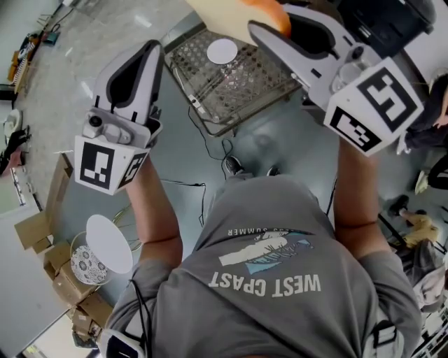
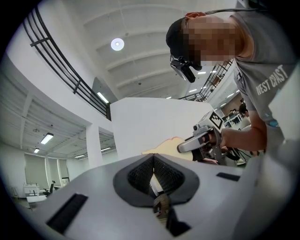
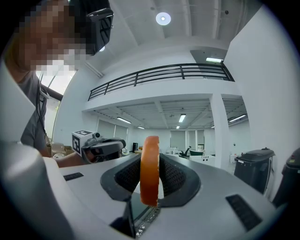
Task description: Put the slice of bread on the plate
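Note:
A slice of bread point(image 1: 234, 12), pale with an orange-brown crust, is clamped in my right gripper point(image 1: 264, 24), held high at the top right of the head view. In the right gripper view the bread point(image 3: 150, 171) stands edge-on between the two pads. A small white plate point(image 1: 222, 50) lies on a wire-mesh table point(image 1: 241, 87) far below, left of the right gripper. My left gripper point(image 1: 149, 47) is raised at the left with nothing in it. Its pads point(image 2: 140, 172) meet at the tip in the left gripper view. That view also catches the bread point(image 2: 165, 147) from the side.
Both grippers are up near head height over a grey floor. Cardboard boxes point(image 1: 43, 234), a white round disc point(image 1: 108, 242) and a patterned bowl point(image 1: 87, 264) sit at the lower left. Cables point(image 1: 203, 143) trail across the floor by the person's shoes point(image 1: 234, 166).

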